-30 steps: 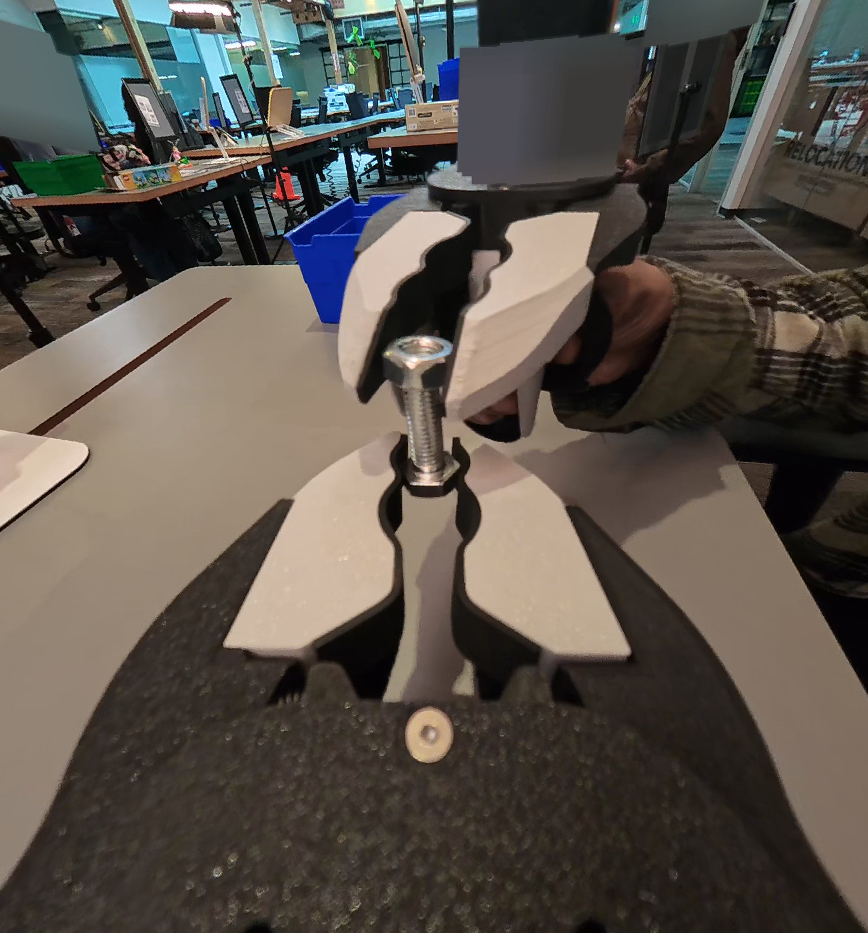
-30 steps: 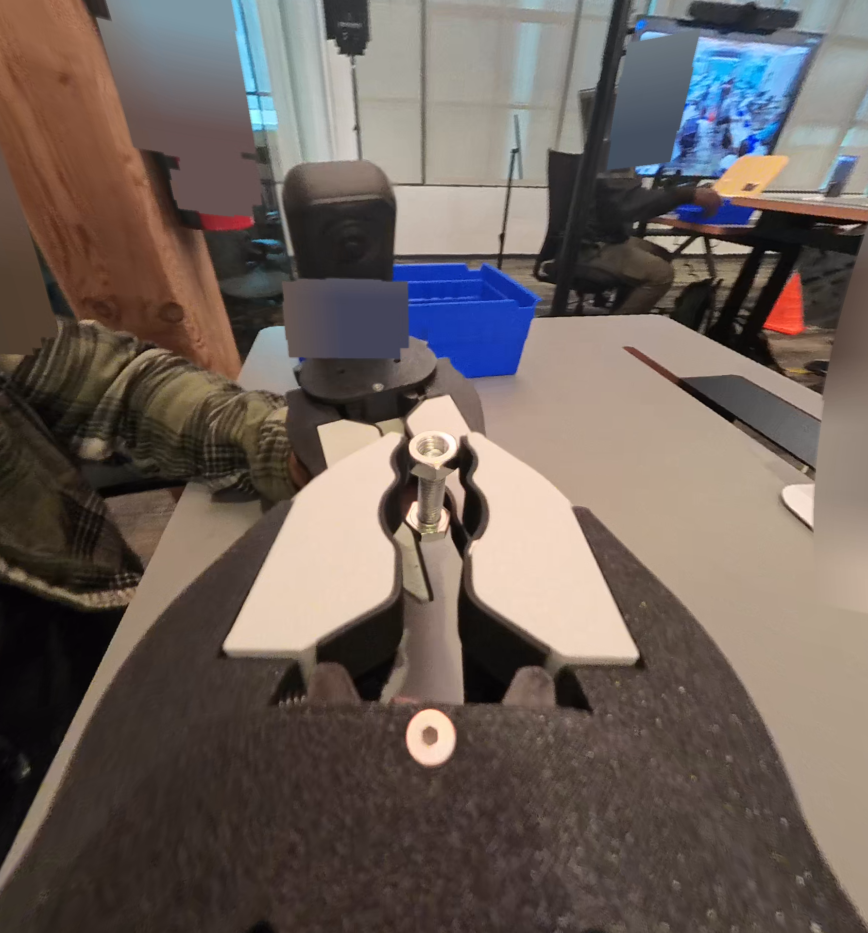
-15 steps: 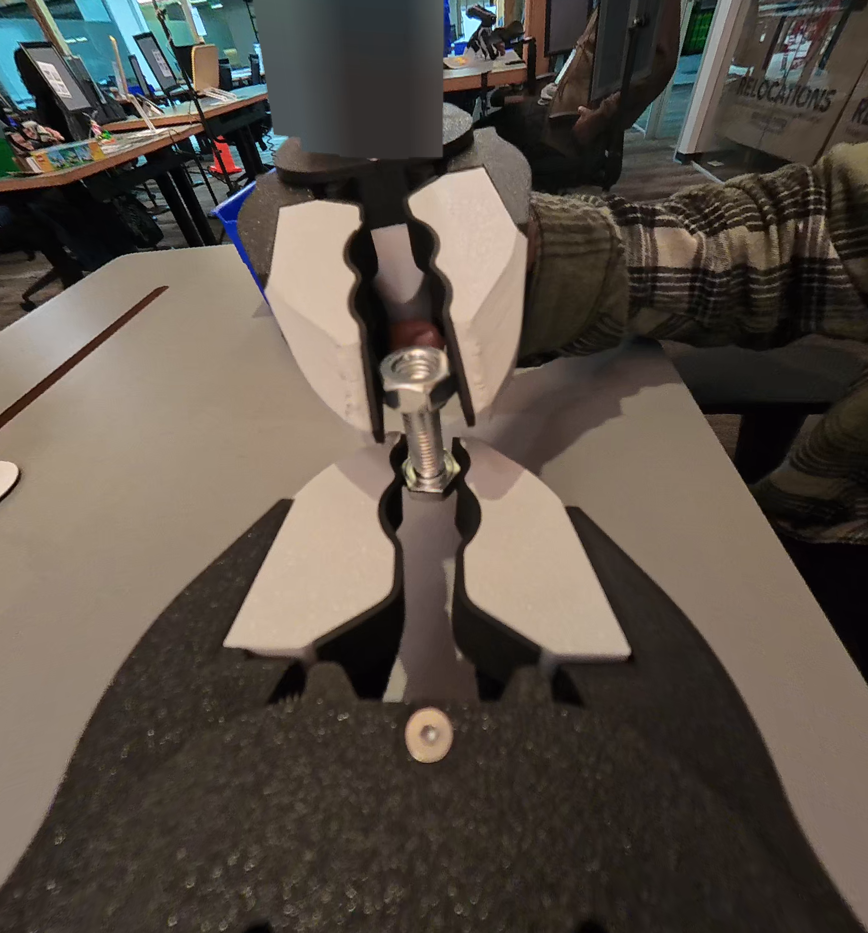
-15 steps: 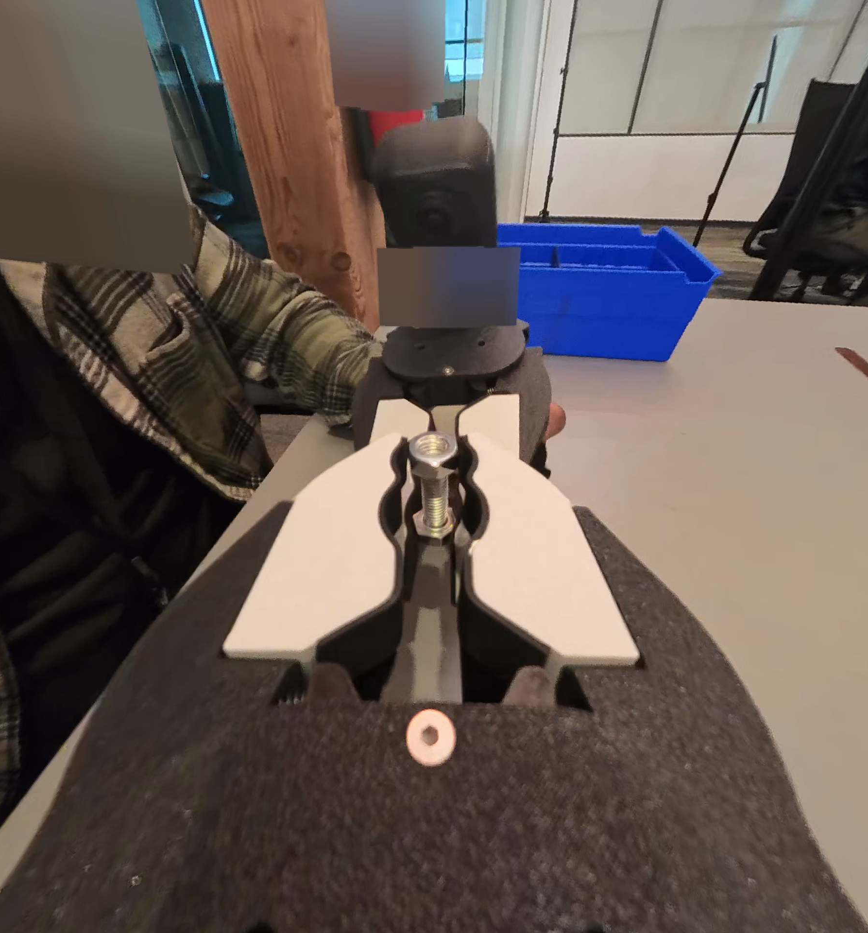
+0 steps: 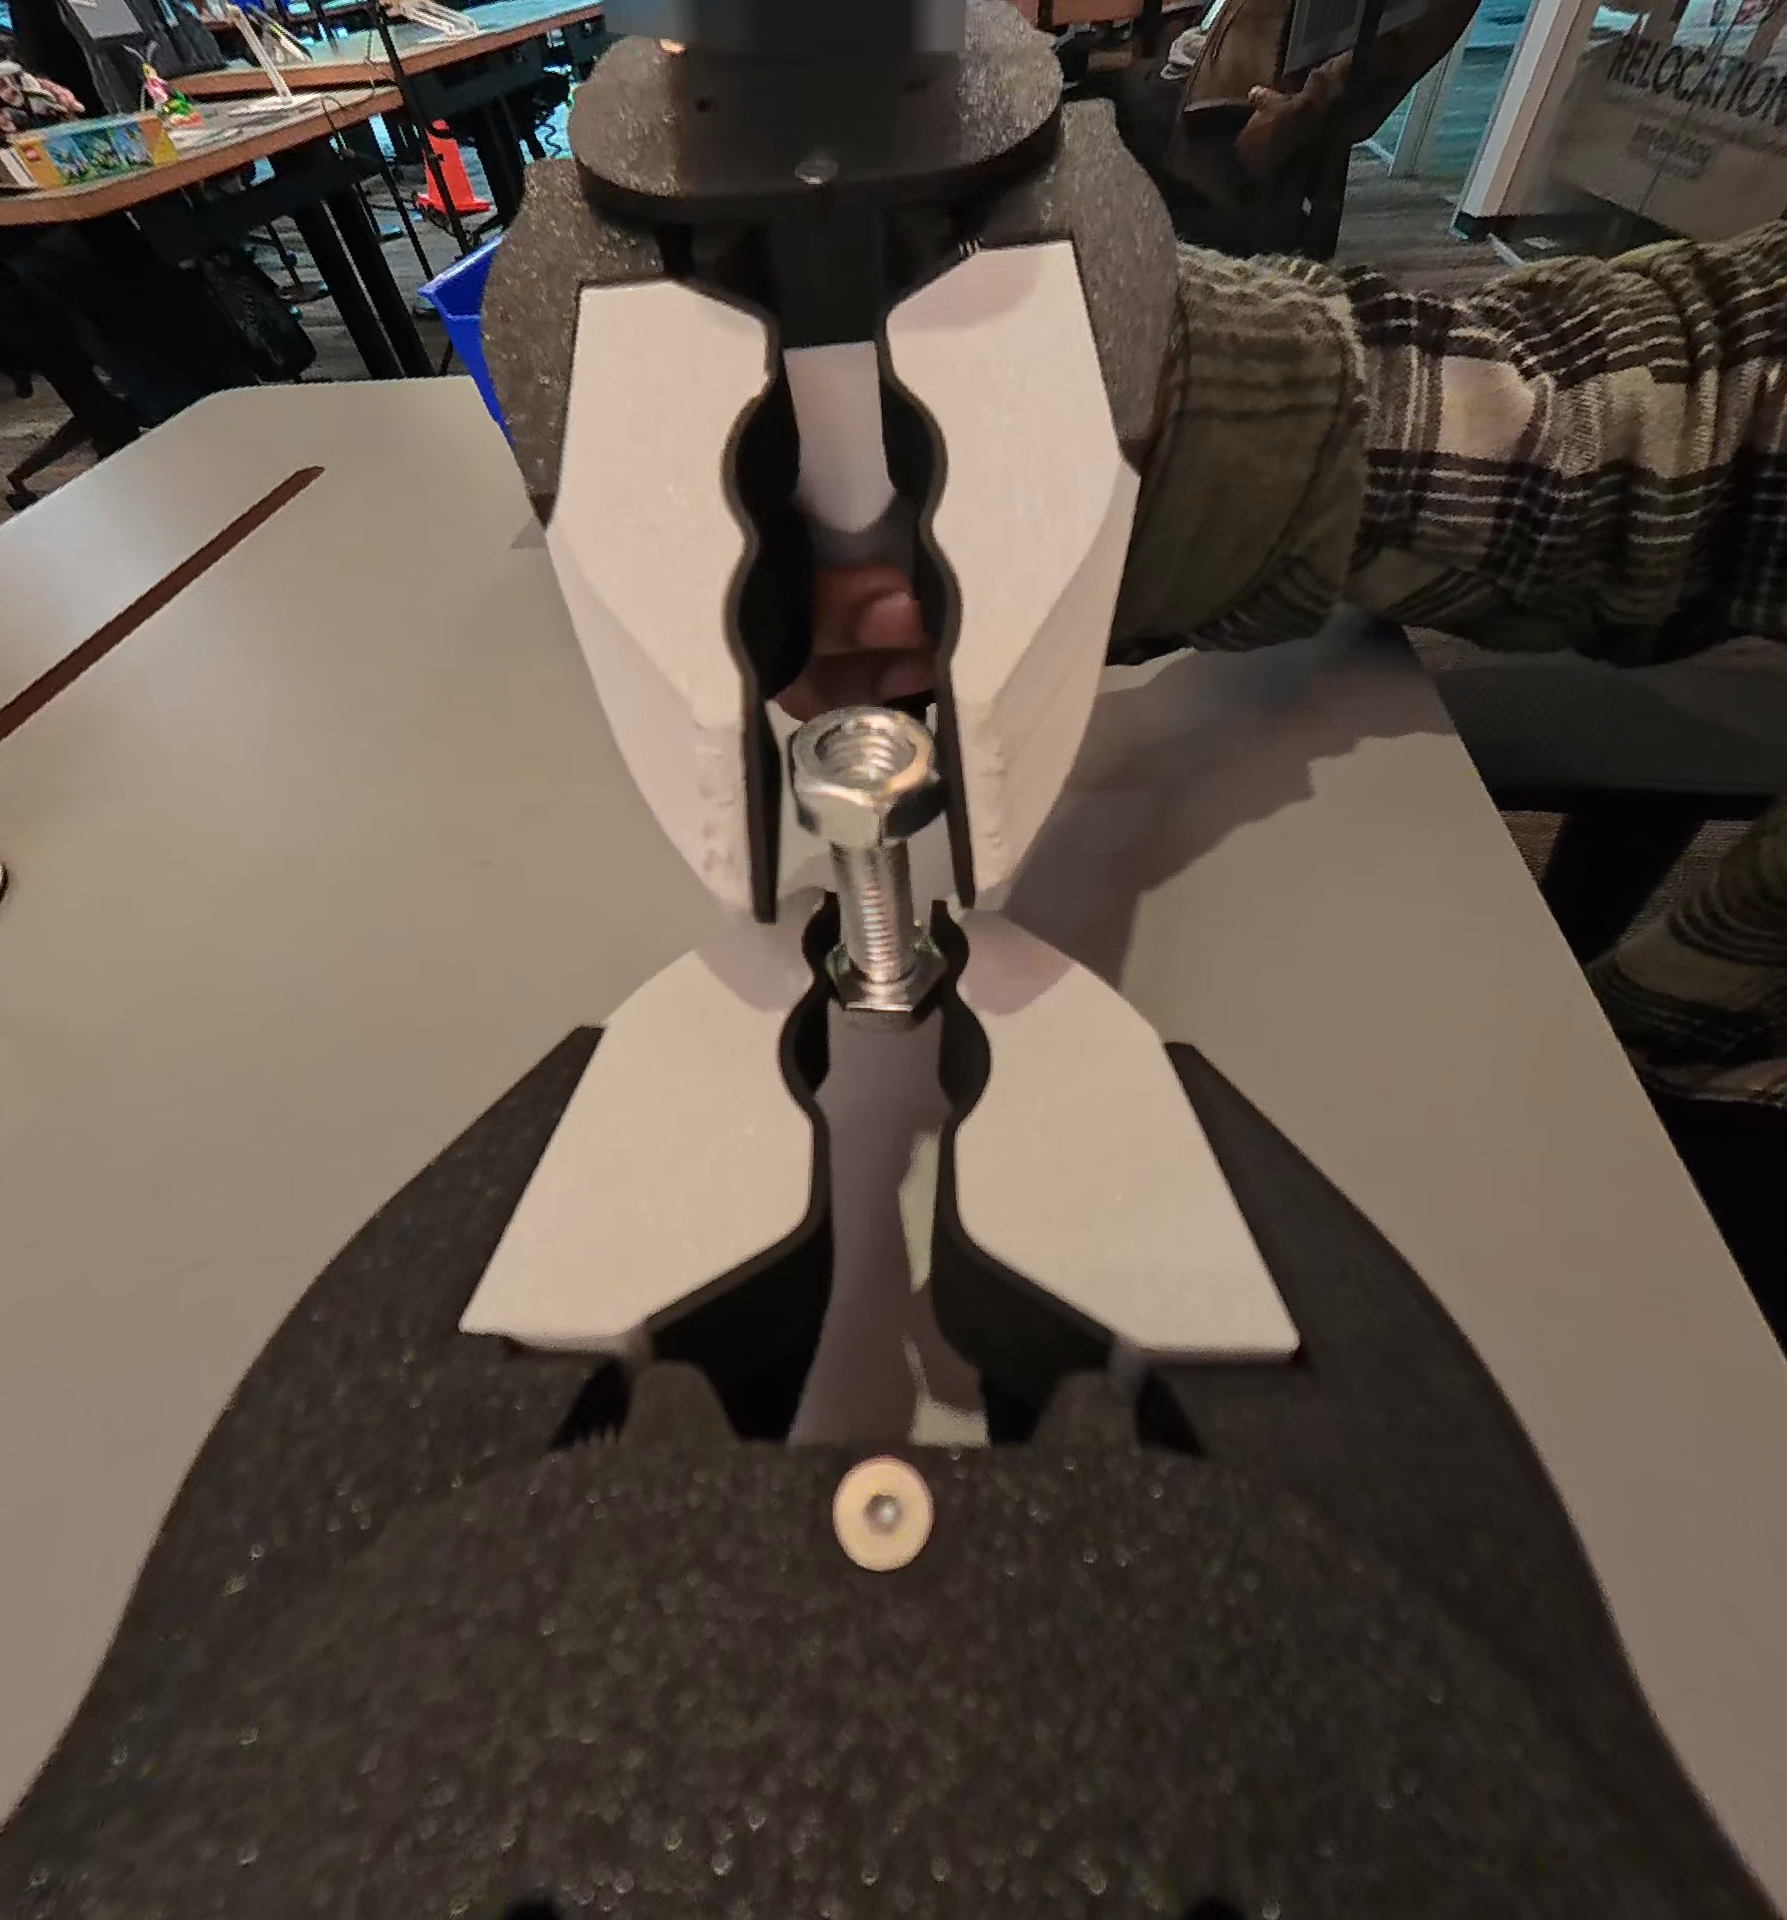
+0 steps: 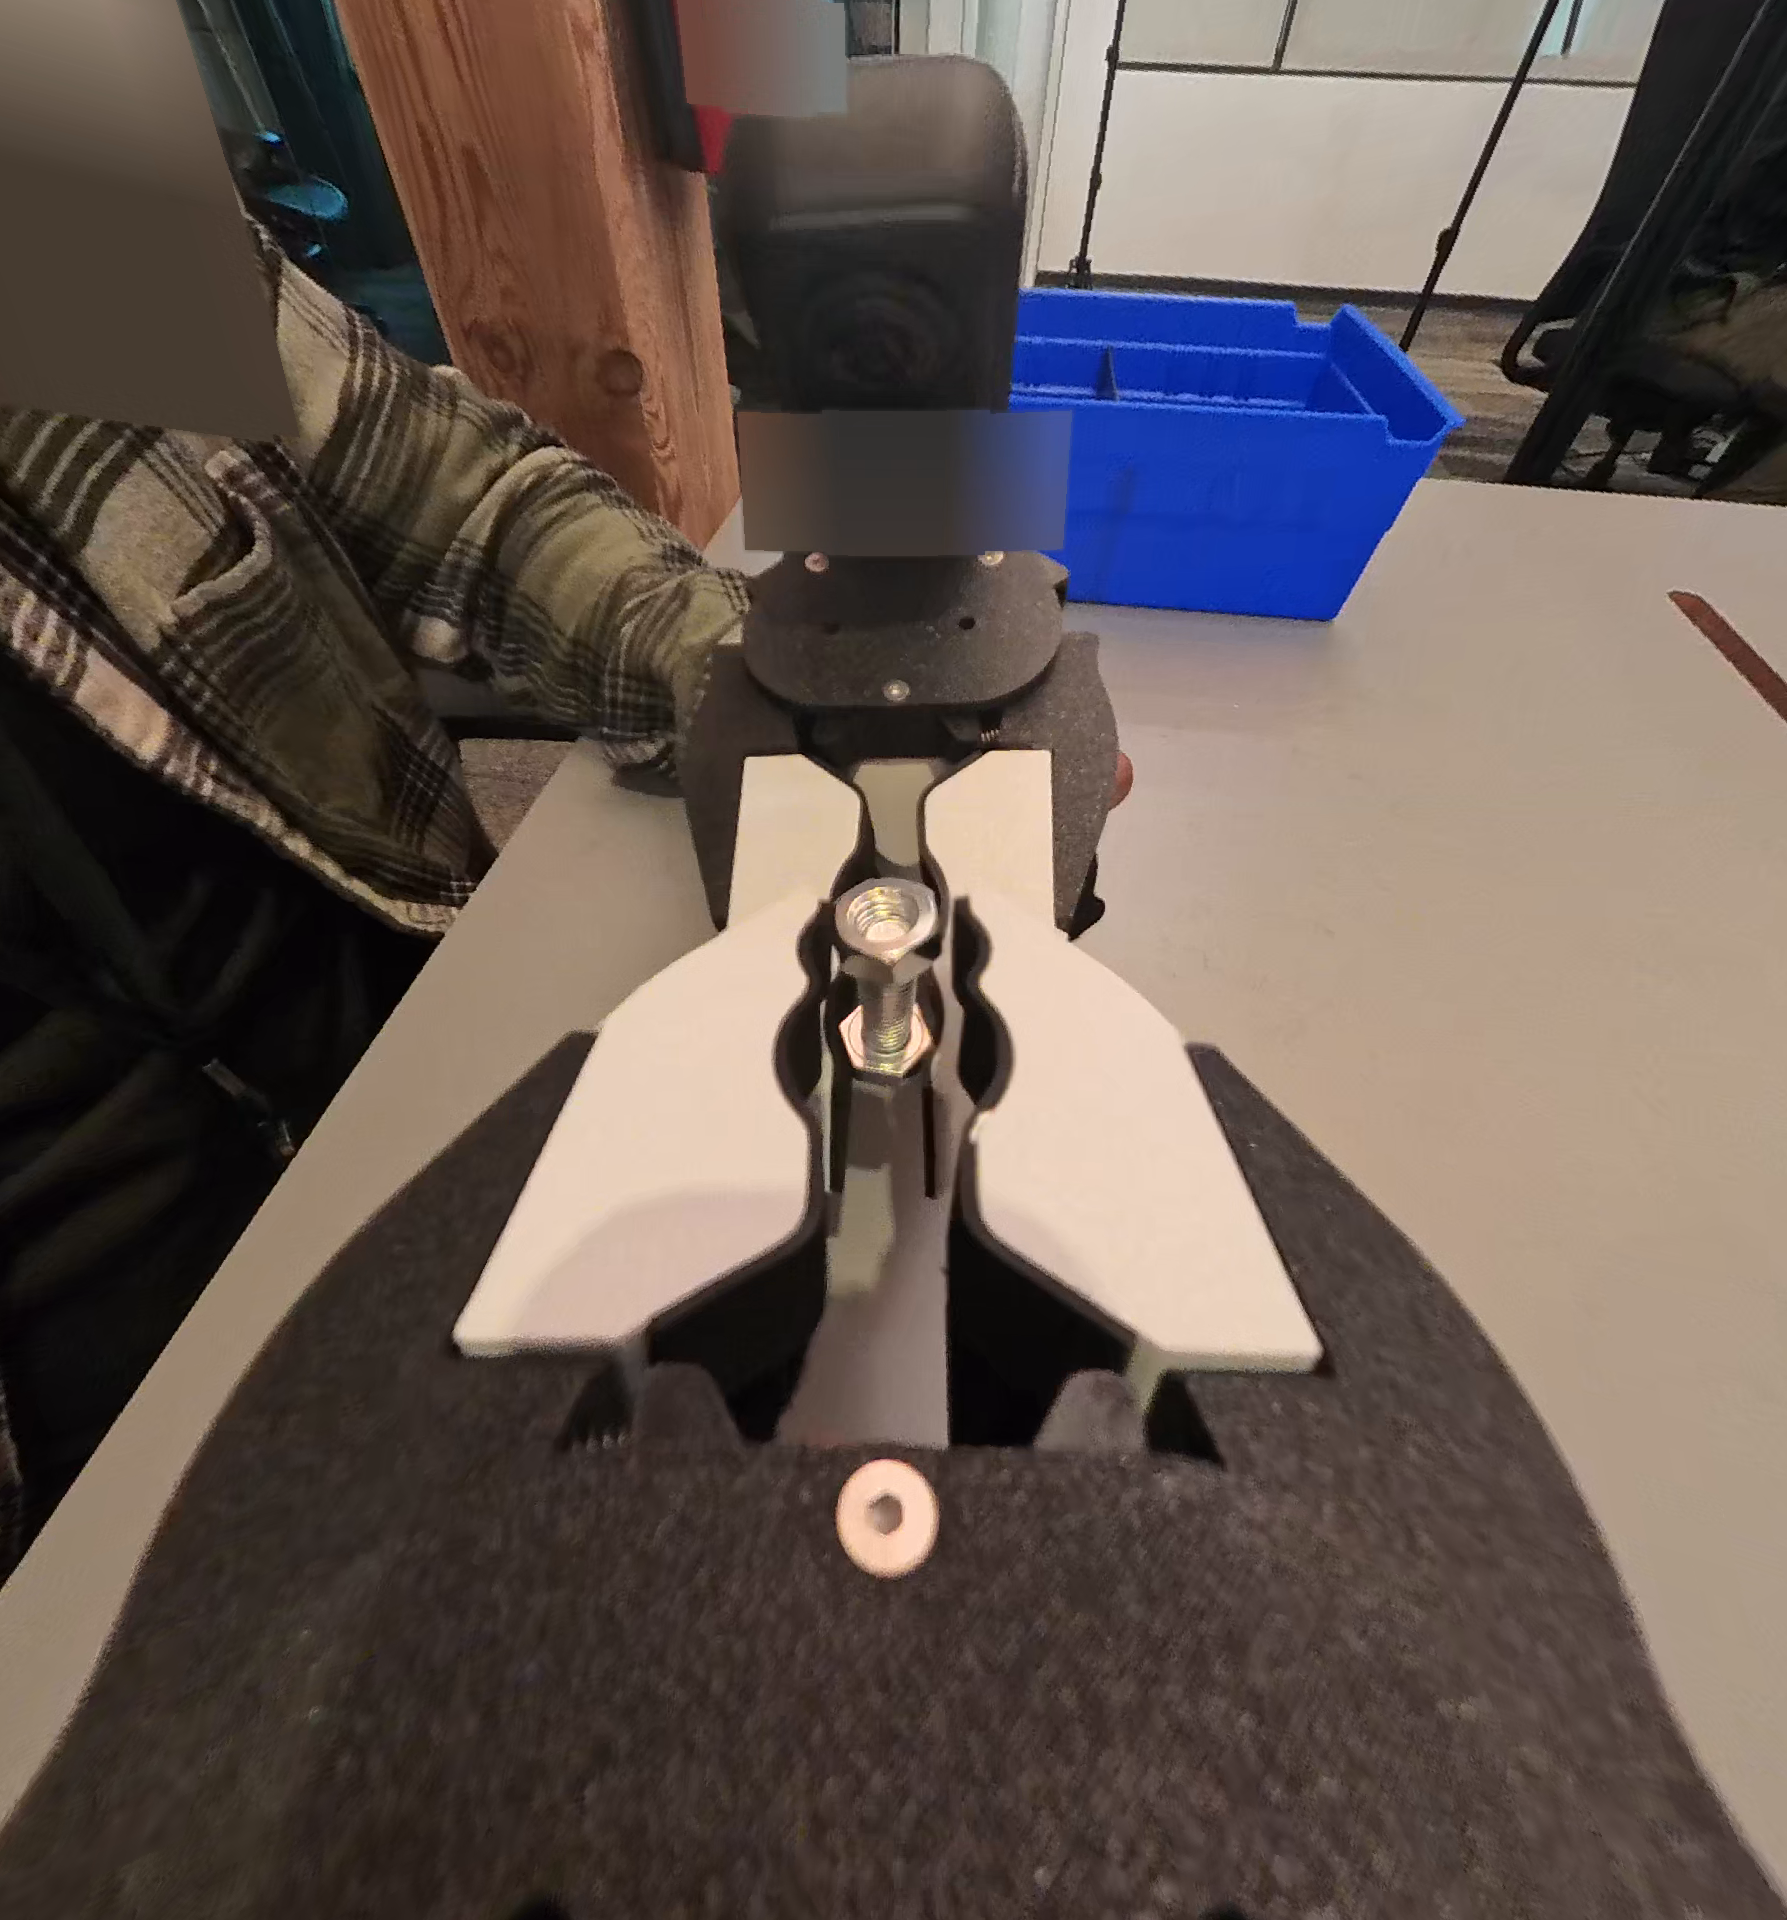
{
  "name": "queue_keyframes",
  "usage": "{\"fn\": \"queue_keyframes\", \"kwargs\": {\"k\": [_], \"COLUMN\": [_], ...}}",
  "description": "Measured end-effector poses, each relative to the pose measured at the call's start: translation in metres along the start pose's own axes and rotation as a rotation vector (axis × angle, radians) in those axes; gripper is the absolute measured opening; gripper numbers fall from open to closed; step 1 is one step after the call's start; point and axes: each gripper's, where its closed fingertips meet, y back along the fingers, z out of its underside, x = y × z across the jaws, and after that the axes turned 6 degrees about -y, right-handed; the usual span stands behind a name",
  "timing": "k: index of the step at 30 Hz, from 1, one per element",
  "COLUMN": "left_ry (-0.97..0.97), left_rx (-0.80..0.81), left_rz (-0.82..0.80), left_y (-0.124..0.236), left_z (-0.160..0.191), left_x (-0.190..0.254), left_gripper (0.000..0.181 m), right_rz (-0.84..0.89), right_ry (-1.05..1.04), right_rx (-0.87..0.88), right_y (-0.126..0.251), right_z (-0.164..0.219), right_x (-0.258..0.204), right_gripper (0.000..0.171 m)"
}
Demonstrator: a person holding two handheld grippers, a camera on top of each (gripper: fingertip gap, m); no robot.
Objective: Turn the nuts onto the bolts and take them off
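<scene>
While the left gripper (image 5: pixel 884 961) clamps the bolt (image 5: pixel 873 914) by its head above the table (image 5: pixel 297 831), the right gripper (image 5: pixel 863 831), at twelve o'clock, closes on the nut (image 5: pixel 861 781).

One silver threaded steel bolt (image 5: pixel 871 902), and one silver hexagonal steel nut (image 5: pixel 863 773) on its upper end — a single pair. Two black foam-bodied grippers with white fingers: the left (image 5: pixel 881 971) and the right (image 6: pixel 887 940). One blue plastic bin (image 6: pixel 1221 457) at the grey table's (image 6: pixel 1440 883) far edge.
</scene>
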Motion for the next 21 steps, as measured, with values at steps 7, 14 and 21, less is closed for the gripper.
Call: {"fn": "queue_keyframes", "kwargs": {"k": [7, 14, 21], "left_ry": [0.003, 0.071, 0.194], "left_rx": [0.005, 0.035, 0.037], "left_rz": [0.000, -0.068, -0.231], "left_y": [0.000, 0.006, 0.017], "left_z": [-0.001, -0.002, 0.004], "left_x": [0.000, -0.016, -0.045], "left_gripper": [0.016, 0.016, 0.016], "right_rz": [0.014, 0.261, 0.887], "right_ry": [-0.018, -0.089, -0.291], "right_rx": [0.026, 0.254, 0.540], "right_y": [0.000, 0.019, 0.068], "right_z": [-0.006, -0.029, -0.012], "right_x": [0.002, 0.022, 0.047], "right_gripper": [0.032, 0.074, 0.047]}}
